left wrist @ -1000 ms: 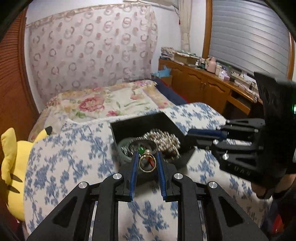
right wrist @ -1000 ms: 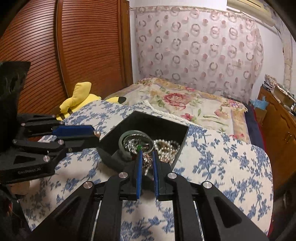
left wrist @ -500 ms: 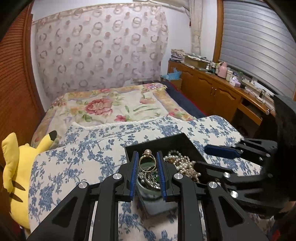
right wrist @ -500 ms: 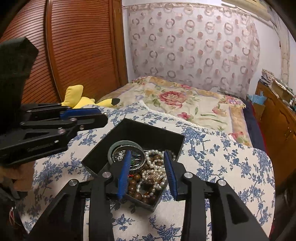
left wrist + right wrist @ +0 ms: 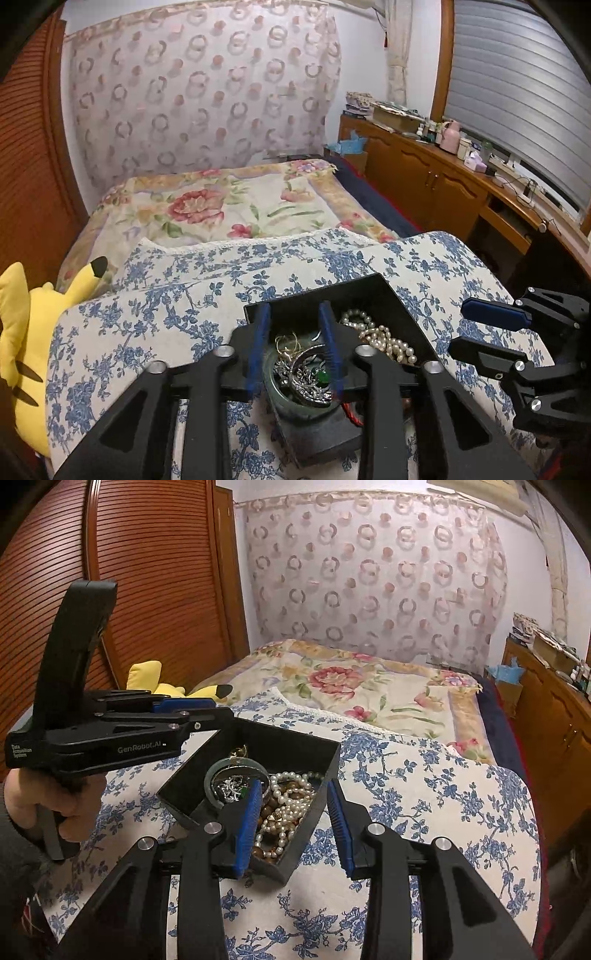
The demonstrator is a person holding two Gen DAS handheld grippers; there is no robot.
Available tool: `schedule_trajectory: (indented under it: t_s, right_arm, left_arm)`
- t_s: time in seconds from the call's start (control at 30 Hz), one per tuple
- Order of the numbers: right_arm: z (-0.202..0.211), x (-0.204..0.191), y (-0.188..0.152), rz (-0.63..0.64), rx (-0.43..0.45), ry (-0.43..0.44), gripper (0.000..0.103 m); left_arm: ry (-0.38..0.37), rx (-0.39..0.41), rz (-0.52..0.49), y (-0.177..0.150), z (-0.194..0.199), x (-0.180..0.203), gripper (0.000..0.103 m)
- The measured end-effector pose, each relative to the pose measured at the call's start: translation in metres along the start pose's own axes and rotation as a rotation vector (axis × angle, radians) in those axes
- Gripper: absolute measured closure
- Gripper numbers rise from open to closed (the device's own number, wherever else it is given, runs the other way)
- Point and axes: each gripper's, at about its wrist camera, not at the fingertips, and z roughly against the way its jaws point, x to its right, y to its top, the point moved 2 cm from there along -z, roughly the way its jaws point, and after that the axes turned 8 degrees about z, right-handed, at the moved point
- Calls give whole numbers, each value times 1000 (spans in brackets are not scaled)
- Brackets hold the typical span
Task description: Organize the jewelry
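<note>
Jewelry lies heaped in the black box (image 5: pixel 325 760) on the blue flowered cloth (image 5: pixel 424 812). Pearls (image 5: pixel 284 805) sit beside a green bangle (image 5: pixel 280 398). Both tools, left tool (image 5: pixel 295 350) and right tool (image 5: pixel 293 827), are spread wide and hold nothing. Pick one piece, pinch it slowly, lift straight up.

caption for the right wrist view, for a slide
Open right gripper straddling the black jewelry box's near corner, over the pearl necklace, with the left gripper alongside.
</note>
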Motion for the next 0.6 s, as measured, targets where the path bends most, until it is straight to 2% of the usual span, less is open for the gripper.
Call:
schedule_trajectory:
  t_s: [0.1,0.13,0.17,0.23,0.33,0.4,0.5,0.6]
  right_arm:
    - [4,0,-3,-10,10,-5,64]
    - [6,0,-4,-13,15,-6,64]
    - [9,0,-5,-16,19,-6,64]
    - [15,-2,-9,-32,33,-11,60]
    - [25,-6,-13,-42,53,-27,51]
    - [33,-9,-16,-49,67,-44,39]
    - [42,-13,-19,-58,76,-62,22]
    - [56,-17,-22,-71,103,-93,9]
  left_arm:
    - [11,12,1,-3,3,-1,55]
    - [13,16,3,-5,6,-1,49]
    - [15,21,6,-7,8,-2,38]
    - [35,39,8,-16,16,-3,24]
    - [60,69,9,-31,31,-4,12]
    - [56,93,15,-40,43,-4,8]
    - [49,119,31,-53,62,-3,8]
    - [41,150,42,-62,81,0,8]
